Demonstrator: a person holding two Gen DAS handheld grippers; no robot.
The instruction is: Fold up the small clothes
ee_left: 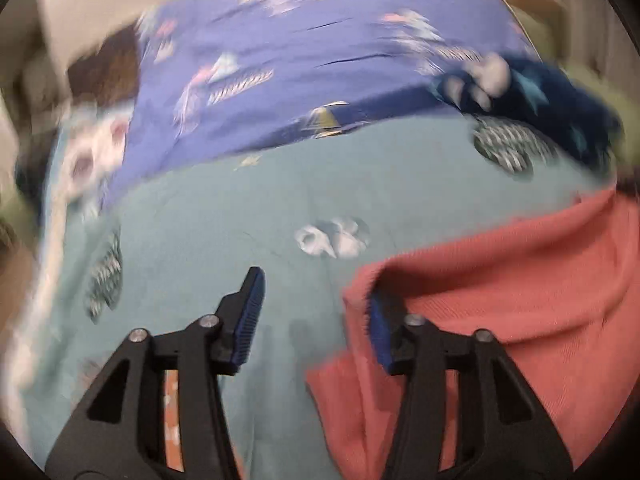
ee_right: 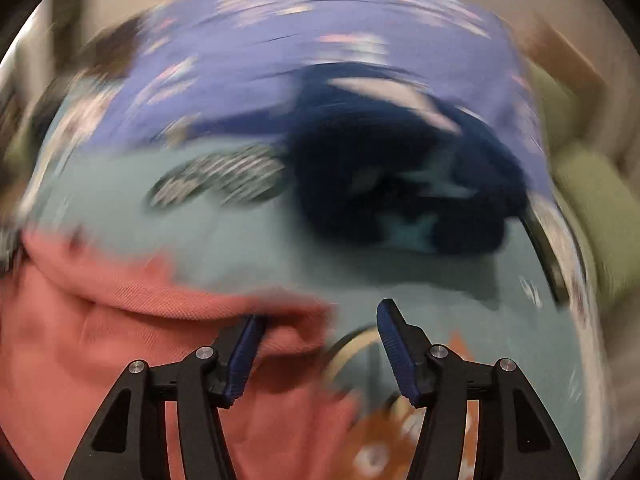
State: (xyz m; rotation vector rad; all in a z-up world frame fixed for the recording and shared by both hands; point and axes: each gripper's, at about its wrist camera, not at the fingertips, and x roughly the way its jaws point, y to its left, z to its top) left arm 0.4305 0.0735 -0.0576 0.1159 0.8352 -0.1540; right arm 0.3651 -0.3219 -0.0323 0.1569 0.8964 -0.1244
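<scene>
I see both grippers, left (ee_left: 316, 320) and right (ee_right: 320, 344), fingers spread, at the pink garment's (ee_left: 520, 300) edges on the bed (ee_left: 240, 216).

Garment (ee_left: 520, 288) on bedspread (ee_left: 240, 220), crumpled cloth (ee_right: 400, 168) behind it, pillow (ee_left: 320, 52) at the back

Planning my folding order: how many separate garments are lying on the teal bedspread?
2. A coral-pink knit garment lies nearest, beside both hand-held grippers; a dark navy patterned garment is bunched farther back by the purple sheet. Blur may hide others.
</scene>
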